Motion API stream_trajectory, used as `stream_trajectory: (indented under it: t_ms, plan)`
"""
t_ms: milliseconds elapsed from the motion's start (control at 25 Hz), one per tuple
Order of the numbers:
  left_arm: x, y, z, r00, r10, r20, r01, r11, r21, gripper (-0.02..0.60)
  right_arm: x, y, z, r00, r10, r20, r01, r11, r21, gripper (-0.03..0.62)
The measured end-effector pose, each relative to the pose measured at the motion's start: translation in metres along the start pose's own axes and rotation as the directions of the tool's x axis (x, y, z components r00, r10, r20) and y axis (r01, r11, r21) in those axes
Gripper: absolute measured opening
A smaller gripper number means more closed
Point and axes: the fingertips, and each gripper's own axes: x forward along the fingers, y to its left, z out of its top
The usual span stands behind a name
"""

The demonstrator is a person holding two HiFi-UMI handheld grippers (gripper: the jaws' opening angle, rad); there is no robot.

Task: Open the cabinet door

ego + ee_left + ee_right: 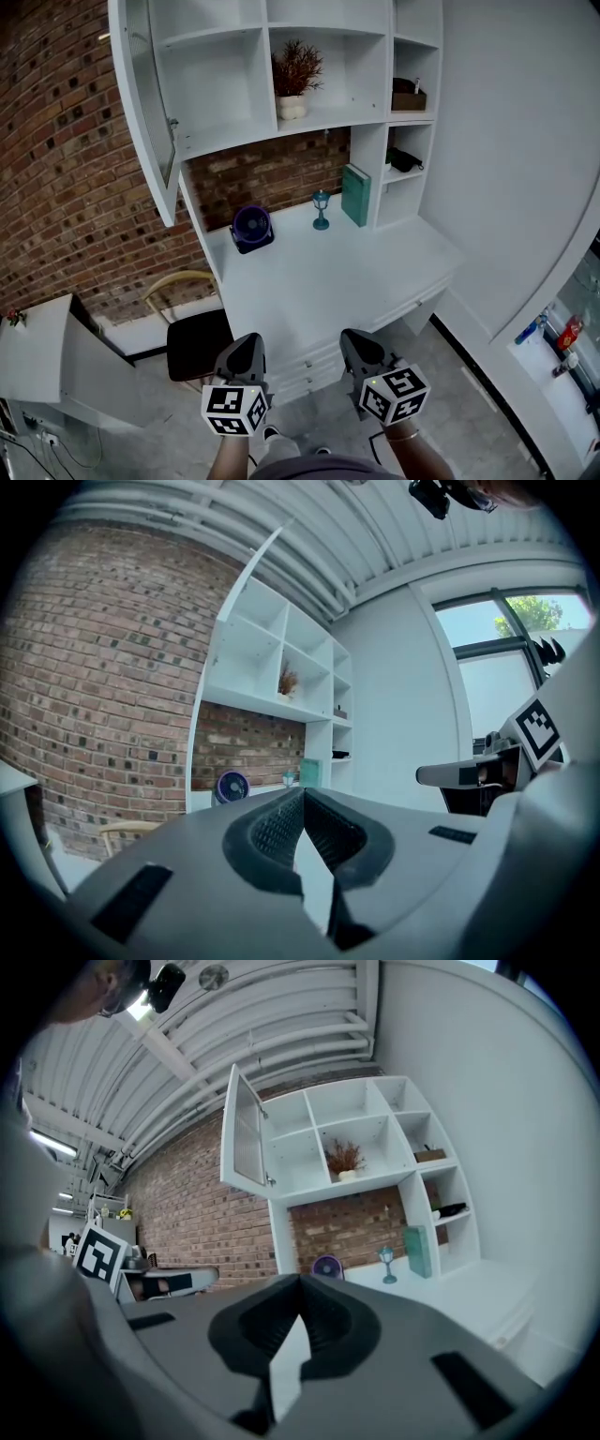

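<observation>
Hanging low and well back from the desk (347, 272), the left gripper (247, 345) and right gripper (356, 341) both have their jaws pressed together on nothing. The cabinet door (150, 103), at the shelf unit's upper left, already stands swung wide, so the opening looks done. Any further swing would call for a long reach up to its edge. 1 chair (197, 339) sits by the desk's left end. A fan (251, 228), a green book (355, 194) and a potted plant (295, 75) sit clear of the door.
</observation>
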Motion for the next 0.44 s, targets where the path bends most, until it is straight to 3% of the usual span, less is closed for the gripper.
stream_trajectory:
  t_ms: [440]
  plan:
    - [-0.016,0.005,-0.010,0.999,0.035,-0.002,-0.035,0.999,-0.023,0.002,0.002,0.016,-0.012,0.999,0.044,-0.025,-0.045,0.999,-0.010,0.003]
